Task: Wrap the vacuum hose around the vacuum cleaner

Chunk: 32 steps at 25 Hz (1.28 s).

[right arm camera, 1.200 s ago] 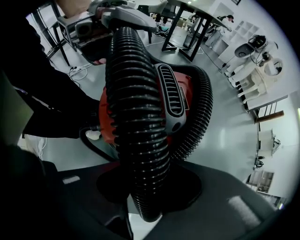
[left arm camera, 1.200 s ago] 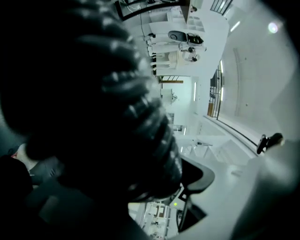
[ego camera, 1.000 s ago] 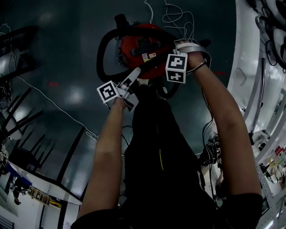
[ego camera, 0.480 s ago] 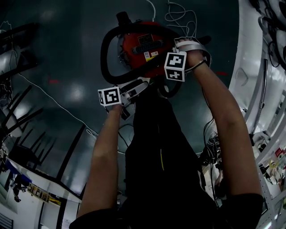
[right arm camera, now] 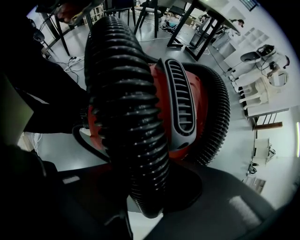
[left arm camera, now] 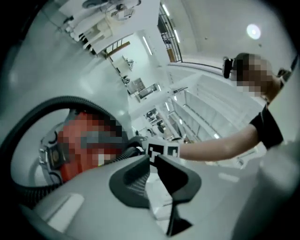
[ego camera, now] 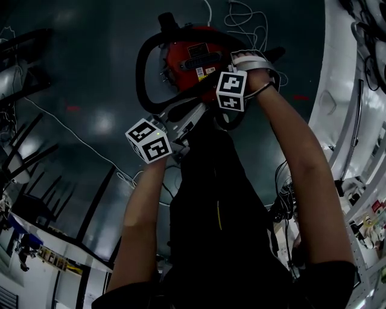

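A red vacuum cleaner [ego camera: 192, 60] stands on the dark floor, with its black ribbed hose [ego camera: 141, 66] looped round its left side. My right gripper [ego camera: 236, 99] points steeply down at the vacuum's near right side, shut on the hose [right arm camera: 126, 117]. Behind the hose is the red body with its grey vent [right arm camera: 180, 101]. My left gripper [ego camera: 194, 114] hangs just in front of the vacuum. Its jaws have just been closing and now stand shut [left arm camera: 152, 176] with nothing between them. The vacuum [left arm camera: 79, 145] and a curve of hose [left arm camera: 47, 105] lie beyond them.
White cables [ego camera: 241, 18] lie on the floor behind the vacuum, and a thin cord [ego camera: 72, 136] crosses the floor at left. Dark chair and table legs [ego camera: 24, 157] stand at far left. A white bench [ego camera: 344, 121] runs along the right. My legs [ego camera: 211, 199] are right before the vacuum.
The left gripper has lifted away from the vacuum toward the camera and rolled, its marker cube turning. Its jaws went from open to shut. The right gripper kept its hold and place.
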Motion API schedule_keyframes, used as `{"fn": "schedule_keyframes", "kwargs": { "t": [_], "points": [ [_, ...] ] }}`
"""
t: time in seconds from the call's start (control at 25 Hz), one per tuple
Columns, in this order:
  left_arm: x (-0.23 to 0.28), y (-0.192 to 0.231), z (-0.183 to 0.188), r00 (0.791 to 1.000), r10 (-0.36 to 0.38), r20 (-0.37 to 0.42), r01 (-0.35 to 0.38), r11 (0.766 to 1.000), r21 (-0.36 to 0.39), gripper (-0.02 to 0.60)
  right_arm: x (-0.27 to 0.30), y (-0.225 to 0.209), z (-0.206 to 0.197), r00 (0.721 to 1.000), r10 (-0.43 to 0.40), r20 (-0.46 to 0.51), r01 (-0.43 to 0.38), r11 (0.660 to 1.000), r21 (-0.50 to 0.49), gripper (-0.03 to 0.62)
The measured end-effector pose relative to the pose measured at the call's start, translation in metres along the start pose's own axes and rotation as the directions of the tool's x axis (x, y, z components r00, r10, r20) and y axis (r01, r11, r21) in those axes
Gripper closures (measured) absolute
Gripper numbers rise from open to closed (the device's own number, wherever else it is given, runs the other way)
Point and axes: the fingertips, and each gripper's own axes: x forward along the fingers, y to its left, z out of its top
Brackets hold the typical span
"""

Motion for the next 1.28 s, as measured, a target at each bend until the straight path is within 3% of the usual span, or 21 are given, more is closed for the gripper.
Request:
{"fn": "schedule_keyframes", "kwargs": {
  "t": [0.12, 0.28, 0.4, 0.56, 0.8, 0.92, 0.96, 1.04, 1.16, 1.28],
  "points": [
    [0.005, 0.034, -0.009, 0.982, 0.175, -0.073, -0.17, 0.983, 0.066, 0.529, 0.001, -0.001, 0.004, 1.0, -0.006, -0.018, 0.007, 0.999, 0.038, 0.441],
    [0.006, 0.06, -0.017, 0.955, 0.268, -0.128, -0.261, 0.963, 0.063, 0.554, 0.0, -0.002, 0.006, 0.999, -0.007, -0.032, 0.009, 0.998, 0.066, 0.437],
    [0.008, 0.067, -0.018, 0.95, 0.277, -0.146, -0.27, 0.961, 0.066, 0.569, 0.001, -0.002, 0.006, 0.999, -0.007, -0.036, 0.009, 0.998, 0.064, 0.434],
    [0.015, 0.067, -0.019, 0.935, 0.284, -0.213, -0.262, 0.957, 0.124, 0.572, 0.001, 0.0, 0.005, 0.999, -0.003, -0.037, 0.005, 0.998, 0.067, 0.431],
    [0.023, 0.056, -0.026, 0.889, 0.273, -0.368, -0.187, 0.949, 0.252, 0.572, 0.001, 0.001, 0.005, 0.999, 0.012, -0.044, -0.009, 0.999, 0.051, 0.43],
    [0.022, 0.04, -0.017, 0.89, 0.251, -0.38, -0.145, 0.947, 0.287, 0.571, 0.0, 0.002, 0.006, 0.999, 0.026, -0.041, -0.024, 0.998, 0.051, 0.43],
    [0.021, 0.035, -0.01, 0.893, 0.264, -0.363, -0.15, 0.937, 0.315, 0.571, -0.001, 0.002, 0.007, 0.999, 0.028, -0.039, -0.026, 0.998, 0.052, 0.427],
    [0.017, 0.037, 0.001, 0.879, 0.343, -0.331, -0.189, 0.889, 0.418, 0.561, -0.001, 0.002, 0.006, 0.999, 0.031, -0.035, -0.029, 0.998, 0.059, 0.428],
    [0.015, 0.055, -0.008, 0.809, 0.467, -0.357, -0.192, 0.785, 0.589, 0.472, -0.001, 0.003, 0.005, 0.998, 0.043, -0.042, -0.04, 0.997, 0.071, 0.424],
    [0.019, 0.065, -0.02, 0.757, 0.504, -0.417, -0.134, 0.743, 0.655, 0.46, -0.001, 0.003, 0.004, 0.997, 0.041, -0.059, -0.038, 0.998, 0.051, 0.421]
  ]
}}
